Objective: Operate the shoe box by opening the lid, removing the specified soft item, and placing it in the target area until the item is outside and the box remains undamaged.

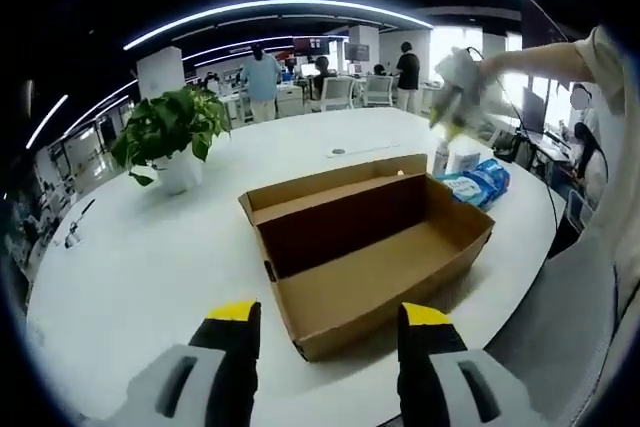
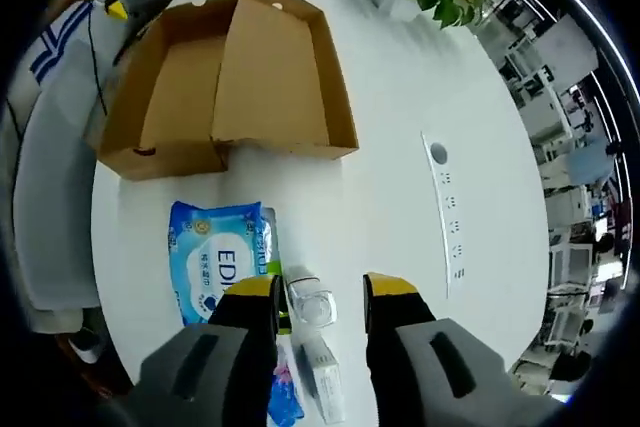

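Left gripper (image 1: 330, 332) and right gripper (image 2: 318, 302): grey bodies, black jaws tipped yellow (person's sleeve (image 1: 610, 57) is pale).

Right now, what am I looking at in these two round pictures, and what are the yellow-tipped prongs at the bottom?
Those prongs are jaws of two hand-held grippers; a person holds one in each hand, each carrying its own camera. The left gripper looks across a white table at an open cardboard shoe box, which looks empty, near a potted plant. The right gripper looks down from above. Beside the box lie a blue wipes pack and a small clear bottle. Both grippers are open, holding nothing.
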Action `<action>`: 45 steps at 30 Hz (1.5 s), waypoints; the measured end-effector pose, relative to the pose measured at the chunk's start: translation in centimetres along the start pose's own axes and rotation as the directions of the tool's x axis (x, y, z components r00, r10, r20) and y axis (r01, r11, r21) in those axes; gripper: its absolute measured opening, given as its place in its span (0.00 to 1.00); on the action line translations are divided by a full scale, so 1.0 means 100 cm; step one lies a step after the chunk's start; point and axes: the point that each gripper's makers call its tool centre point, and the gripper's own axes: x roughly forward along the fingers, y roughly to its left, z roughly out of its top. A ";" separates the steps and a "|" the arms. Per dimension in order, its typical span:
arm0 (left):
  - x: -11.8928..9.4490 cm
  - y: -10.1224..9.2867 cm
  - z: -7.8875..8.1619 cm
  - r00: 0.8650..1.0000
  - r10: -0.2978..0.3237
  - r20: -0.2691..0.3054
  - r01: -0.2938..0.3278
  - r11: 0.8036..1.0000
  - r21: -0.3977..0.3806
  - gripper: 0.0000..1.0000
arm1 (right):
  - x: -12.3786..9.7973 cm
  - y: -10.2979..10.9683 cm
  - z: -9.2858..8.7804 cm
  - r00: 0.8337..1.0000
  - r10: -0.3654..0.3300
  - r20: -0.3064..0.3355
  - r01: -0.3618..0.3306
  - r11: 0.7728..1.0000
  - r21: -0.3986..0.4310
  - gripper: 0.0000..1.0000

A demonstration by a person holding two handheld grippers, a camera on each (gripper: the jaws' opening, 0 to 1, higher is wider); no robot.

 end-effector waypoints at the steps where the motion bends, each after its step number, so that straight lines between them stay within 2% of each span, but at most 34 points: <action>1: 0.001 0.002 -0.003 1.000 0.011 -0.009 -0.011 1.000 -0.017 0.53 | -0.001 0.002 0.001 1.000 0.001 0.003 -0.001 1.000 0.009 0.30; 4: 0.004 0.008 -0.010 0.999 0.037 -0.031 -0.039 0.998 -0.047 0.48 | -0.002 0.009 0.007 1.000 0.008 0.017 -0.009 0.999 0.039 0.31; 8: 0.006 0.015 -0.012 0.998 0.061 -0.028 -0.064 0.991 -0.119 0.37 | -0.003 0.012 0.017 0.999 0.001 0.052 -0.006 0.995 0.101 0.30; 12: 0.009 0.022 -0.015 0.996 0.080 -0.041 -0.086 0.981 -0.173 0.28 | -0.002 0.012 0.029 0.995 -0.007 0.102 -0.016 0.976 0.215 0.30; 16: 0.012 0.027 -0.017 0.994 0.095 -0.053 -0.104 0.972 -0.213 0.24 | 0.002 0.006 0.036 0.991 -0.022 0.129 -0.017 0.956 0.293 0.29; 19: 0.015 0.030 -0.019 0.993 0.099 -0.067 -0.112 0.967 -0.227 0.18 | 0.006 0.004 0.039 0.990 -0.024 0.141 -0.025 0.940 0.341 0.29; 25: 0.022 0.035 -0.028 0.989 0.106 -0.106 -0.130 0.959 -0.251 0.13 | 0.015 0.001 0.048 0.986 -0.033 0.164 -0.038 0.909 0.416 0.29; 28: 0.027 0.036 -0.032 0.988 0.100 -0.117 -0.128 0.957 -0.262 0.10 | 0.023 -0.002 0.052 0.985 -0.039 0.170 -0.044 0.887 0.460 0.28; 31: 0.031 0.036 -0.037 0.984 0.104 -0.142 -0.139 0.955 -0.264 0.07 | 0.032 -0.005 0.056 0.984 -0.045 0.174 -0.053 0.851 0.523 0.28; 35: 0.031 0.036 -0.037 0.984 0.107 -0.140 -0.143 0.950 -0.278 0.06 | 0.044 -0.011 0.058 0.983 -0.045 0.177 -0.063 0.827 0.559 0.26; 40: 0.031 0.036 -0.041 0.983 0.105 -0.152 -0.149 0.937 -0.315 0.05 | 0.059 -0.013 0.065 0.981 -0.048 0.189 -0.083 0.774 0.628 0.24; 45: 0.030 0.034 -0.042 0.982 0.104 -0.160 -0.153 0.929 -0.337 0.04 | 0.074 -0.014 0.074 0.978 -0.046 0.205 -0.106 0.735 0.670 0.21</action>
